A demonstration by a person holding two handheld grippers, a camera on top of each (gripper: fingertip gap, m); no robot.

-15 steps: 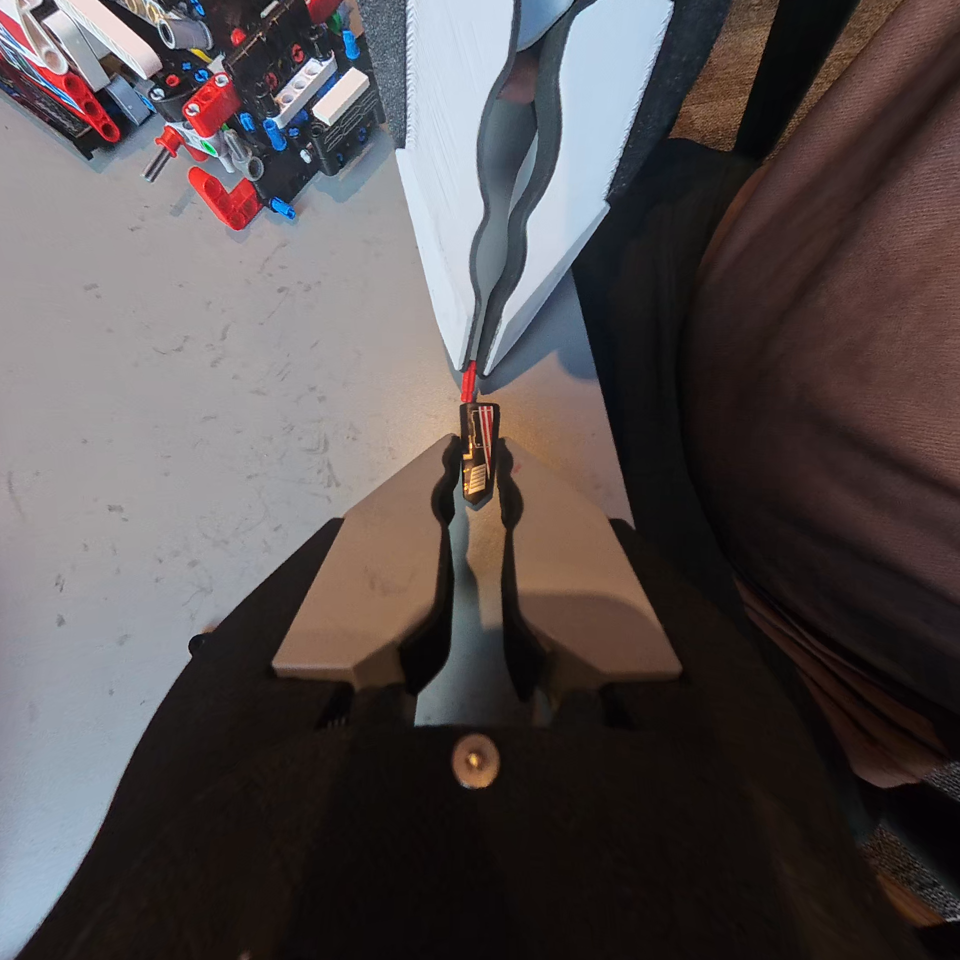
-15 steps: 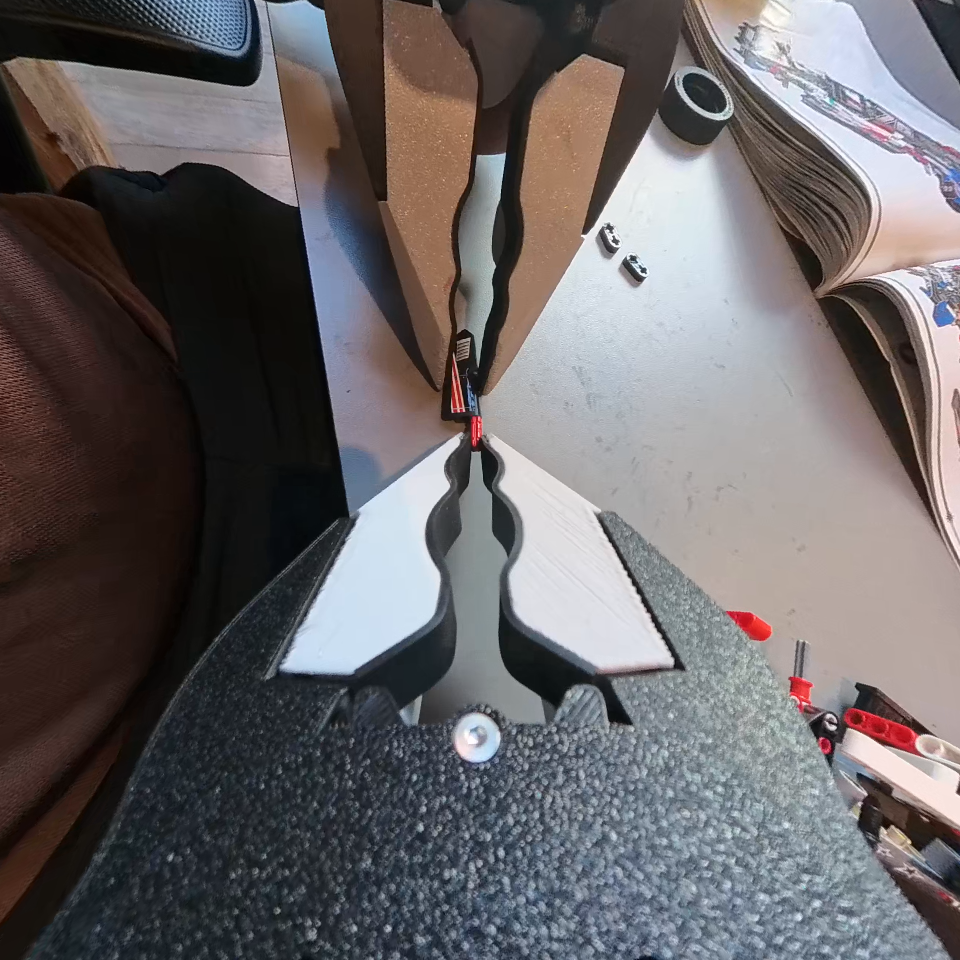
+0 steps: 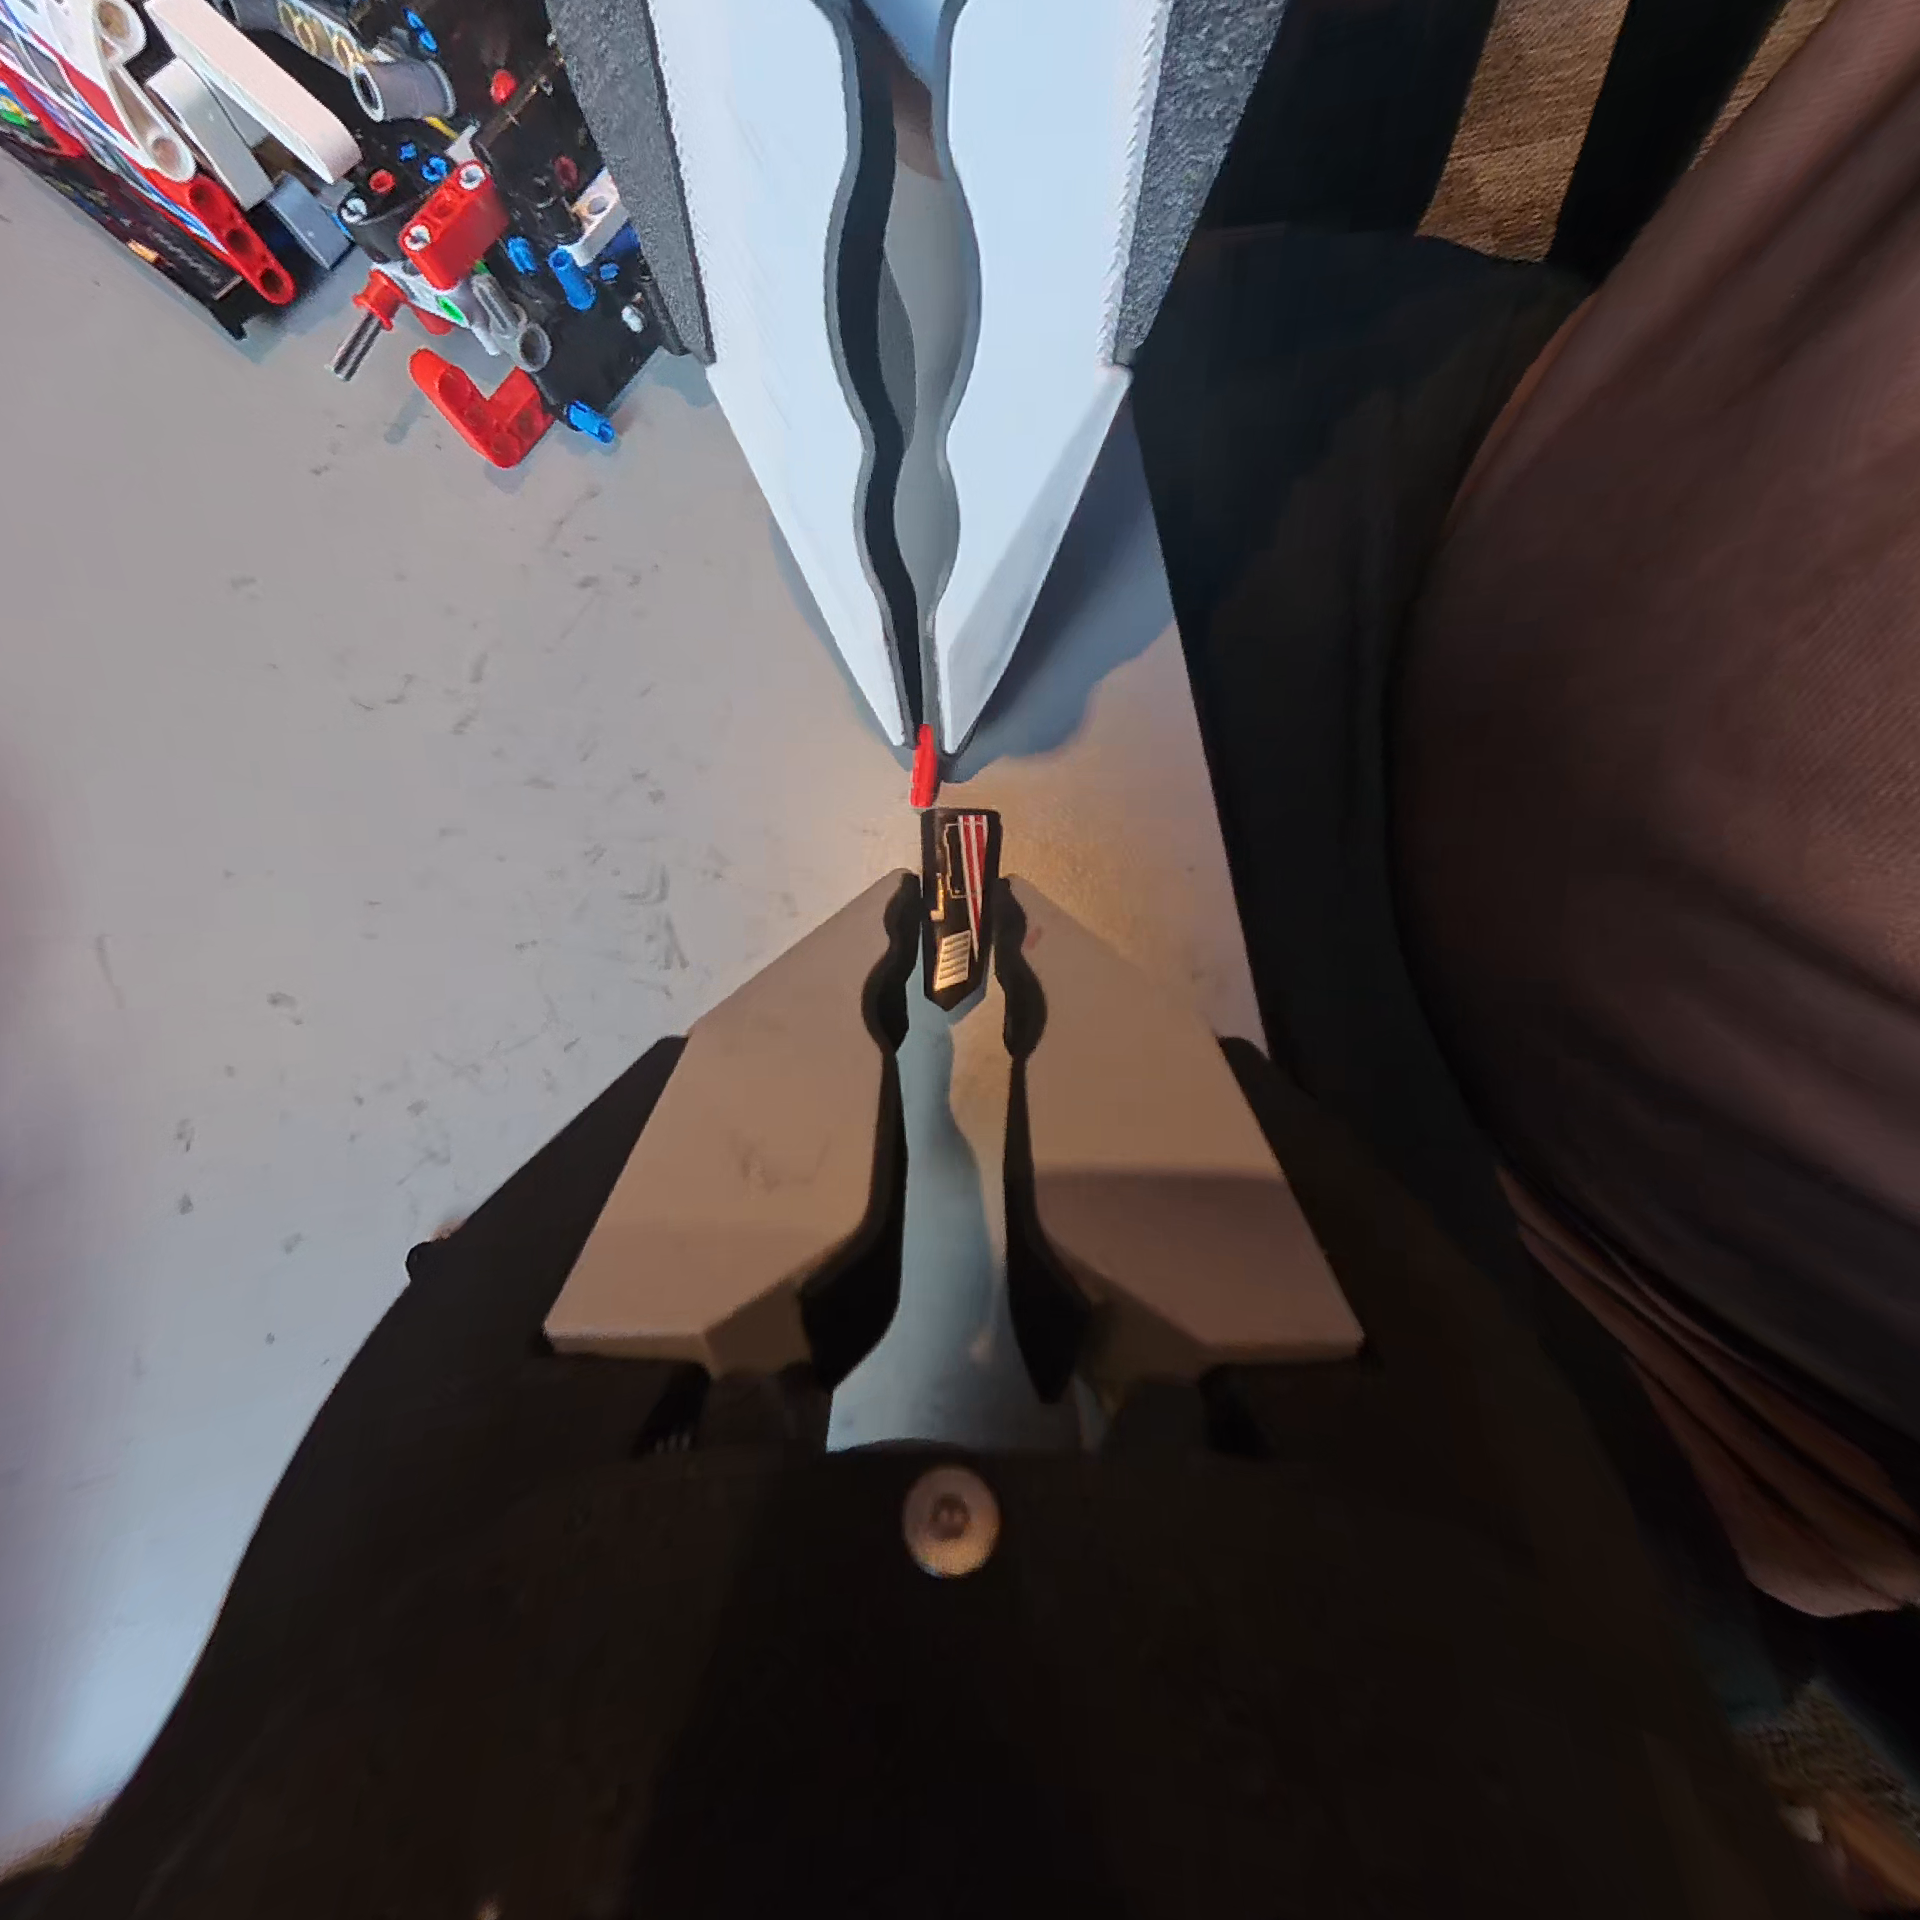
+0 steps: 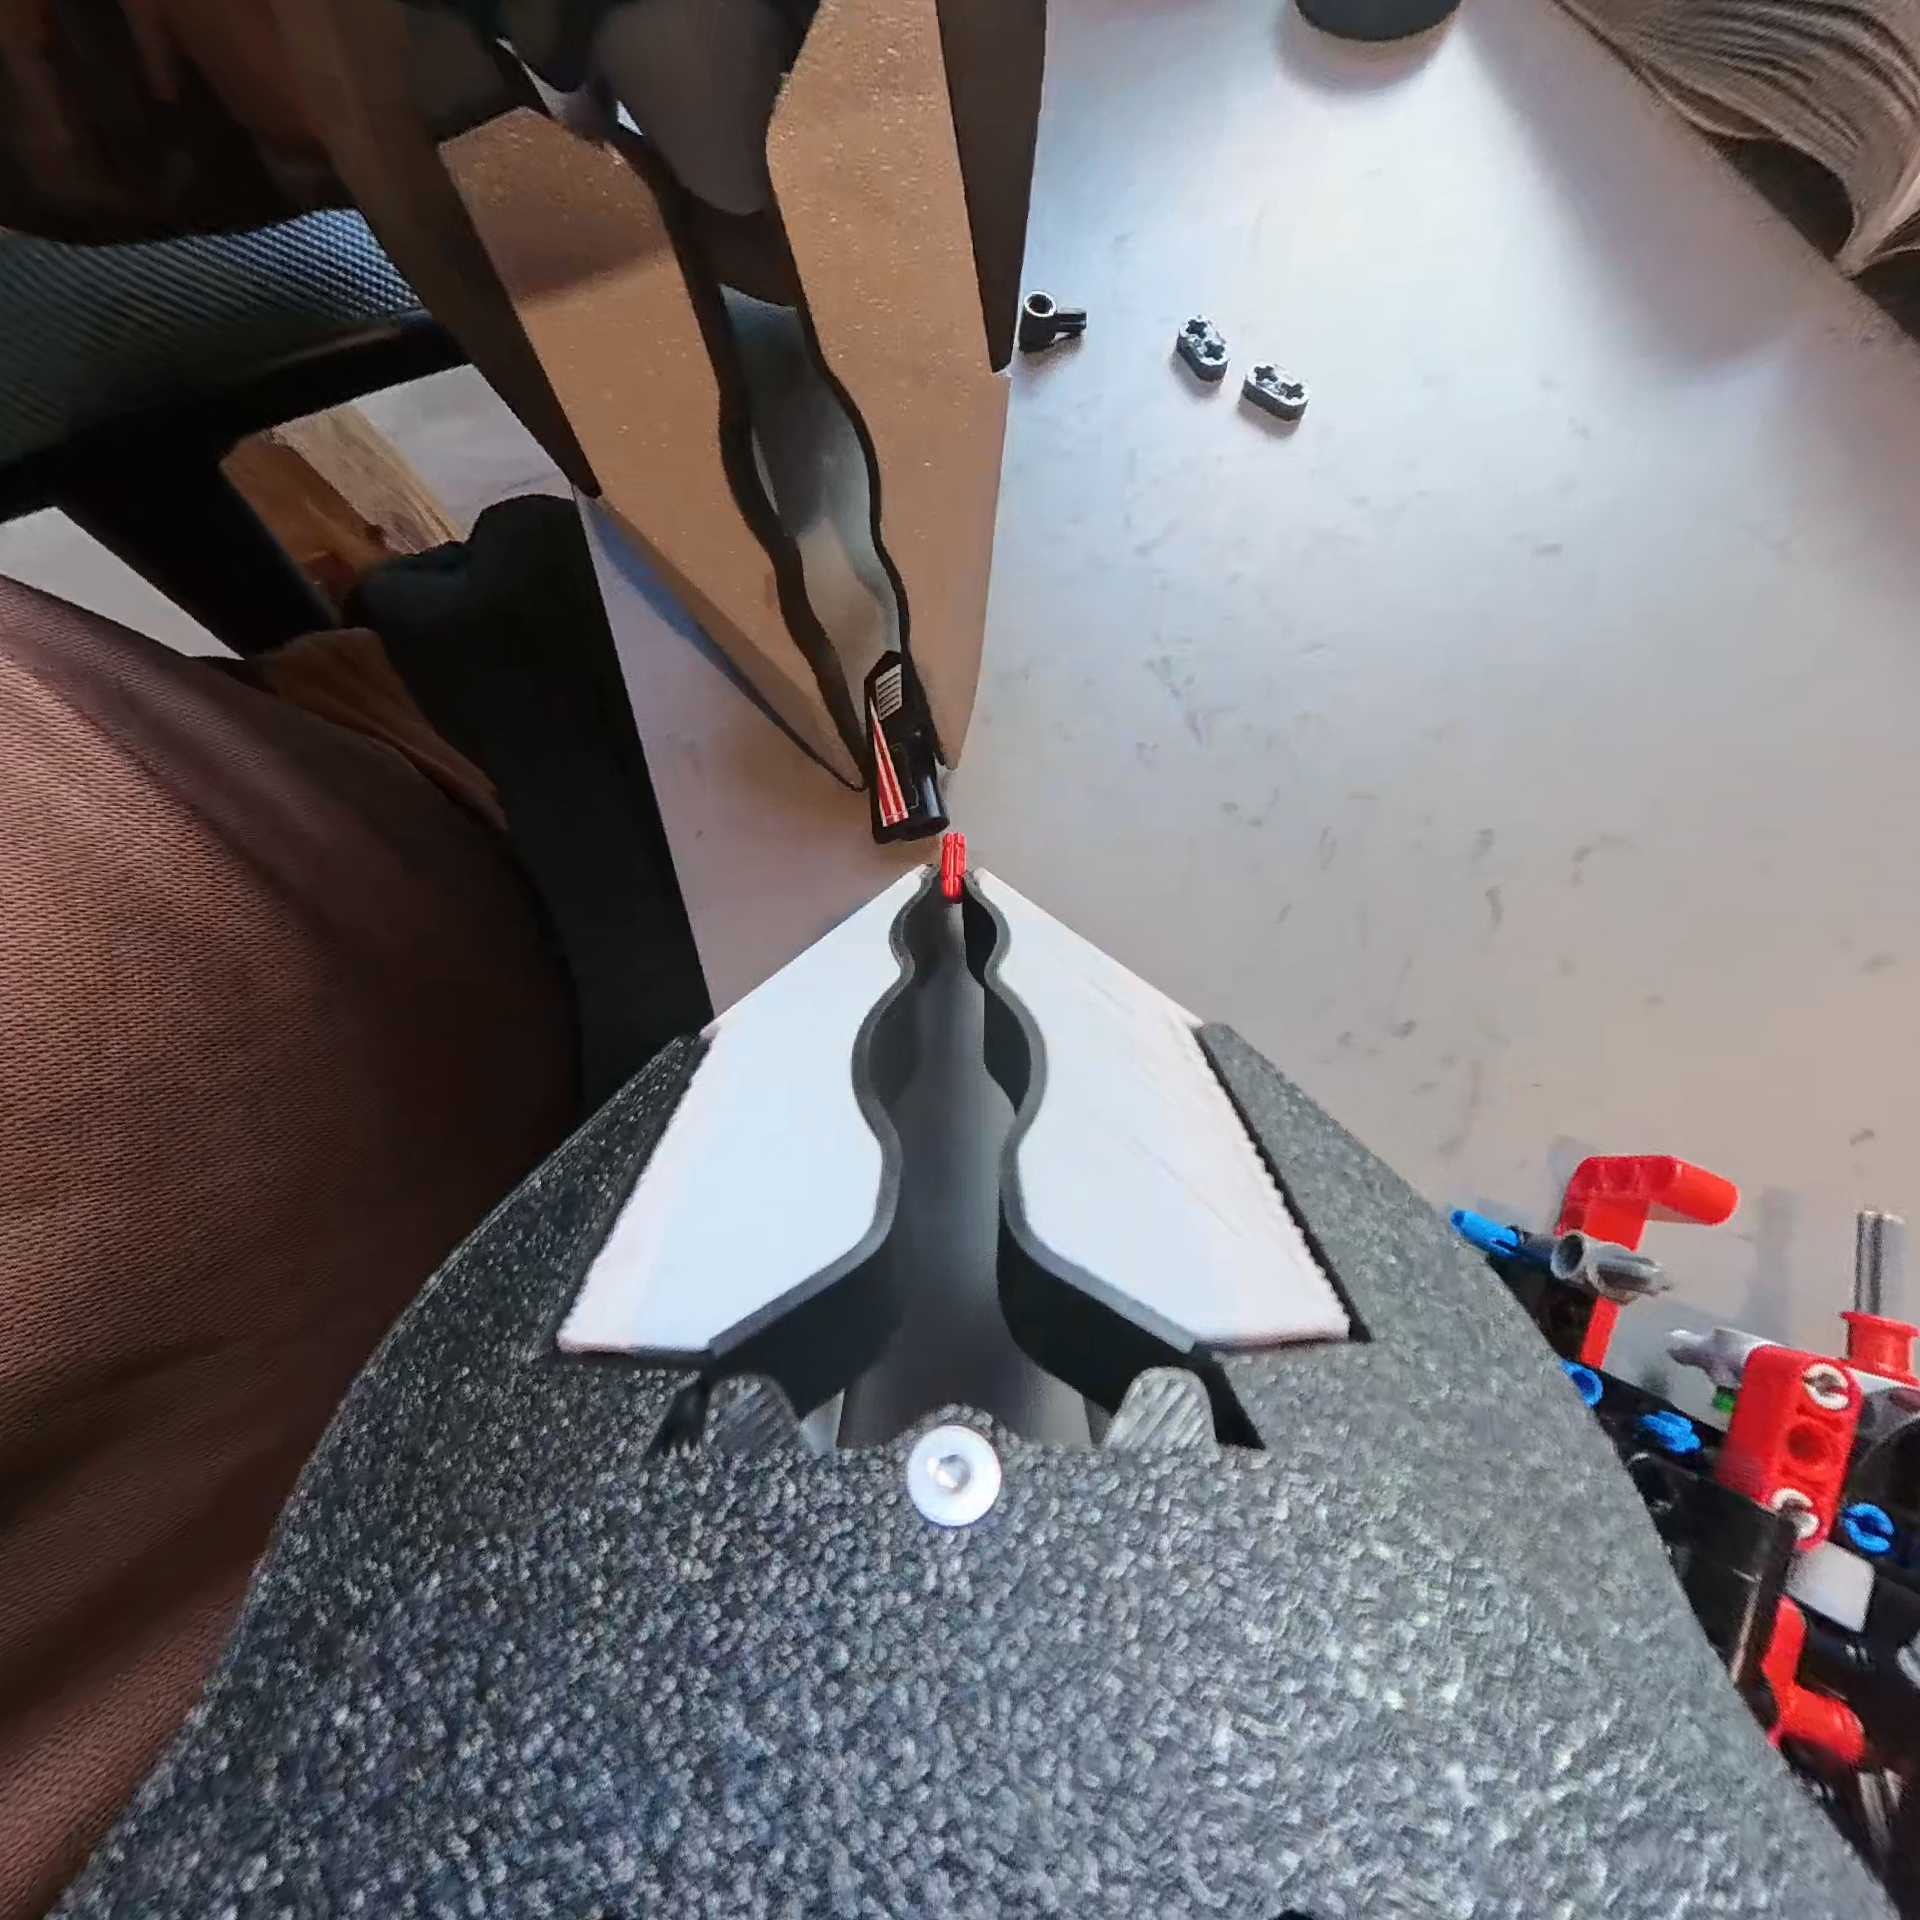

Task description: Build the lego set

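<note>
Scuffed grey tabletop [image 3: 312, 831] fills the left wrist view, with a person's brown-clothed lap off to the right of the gripper. At centre, the left gripper [image 3: 951, 914] has its grey fingers [image 3: 790, 1122] nearly together, clamped on a small black lego panel [image 3: 958, 914] bearing red and white stripes, which sticks out past the fingertips. Straight ahead, the right gripper [image 3: 928, 732], with white fingers, points back toward the camera, its tips pinched on a short red pin [image 3: 922, 774]. The pin's free end sits just beside the panel's far end, with a sliver of gap between them. Ahead and to the left lies a partly built lego model [image 3: 436, 208] with loose red, blue and black parts around it.

Grey tabletop [image 4: 1455, 727] again in the right wrist view. The right gripper [image 4: 948, 888] grips the red pin [image 4: 951, 878] at its very tips. Directly ahead, the left gripper [image 4: 899, 769] holds the black lego panel [image 4: 899, 764], tilted slightly left of the pin. Farther ahead and right lie three small dark connectors [image 4: 1200, 348]. The lego model [image 4: 1714, 1403] sits close on the right.
</note>
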